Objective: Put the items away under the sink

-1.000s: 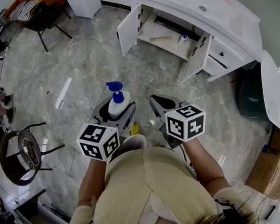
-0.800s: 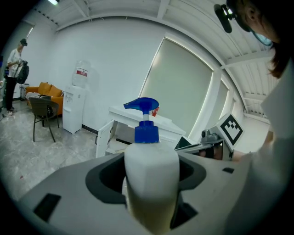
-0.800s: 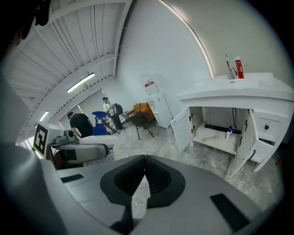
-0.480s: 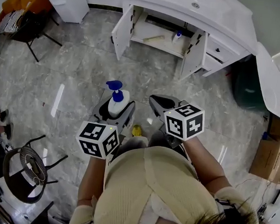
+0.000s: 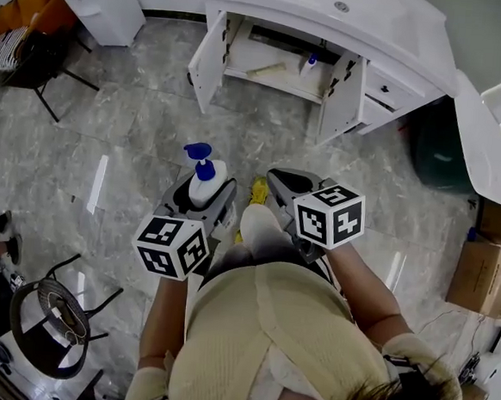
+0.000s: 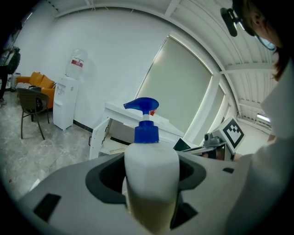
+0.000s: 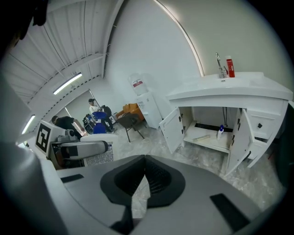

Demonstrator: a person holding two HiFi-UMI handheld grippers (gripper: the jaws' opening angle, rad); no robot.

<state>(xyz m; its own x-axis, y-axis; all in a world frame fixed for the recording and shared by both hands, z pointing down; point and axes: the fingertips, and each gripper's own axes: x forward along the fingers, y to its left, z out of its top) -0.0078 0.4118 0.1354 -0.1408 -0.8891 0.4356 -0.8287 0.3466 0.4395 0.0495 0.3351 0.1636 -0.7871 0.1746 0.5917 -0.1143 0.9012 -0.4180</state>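
Observation:
My left gripper (image 5: 201, 195) is shut on a white pump bottle with a blue pump head (image 5: 206, 177), held upright; the same pump bottle (image 6: 149, 174) fills the middle of the left gripper view between the grey jaws. My right gripper (image 5: 288, 187) is shut with nothing between its jaws, whose tips meet in the right gripper view (image 7: 143, 161). Ahead stands the white sink cabinet (image 5: 333, 33) with both doors open. On its inner shelf lie a small bottle with a blue cap (image 5: 309, 63) and a flat pale item (image 5: 266, 69); both show again in the right gripper view, the small bottle (image 7: 221, 131).
The left cabinet door (image 5: 205, 58) and right door (image 5: 338, 98) swing out over the marble floor. A water dispenser (image 5: 98, 2) stands at the far left, chairs (image 5: 37, 57) beside it. A dark bin (image 5: 439, 162) and cardboard boxes (image 5: 486, 274) sit at the right. A stool (image 5: 51, 317) is near left.
The view has moved toward the sink cabinet, which now sits nearer the top centre. Both grippers keep their places, the left still holding the pump bottle. A foot has stepped forward.

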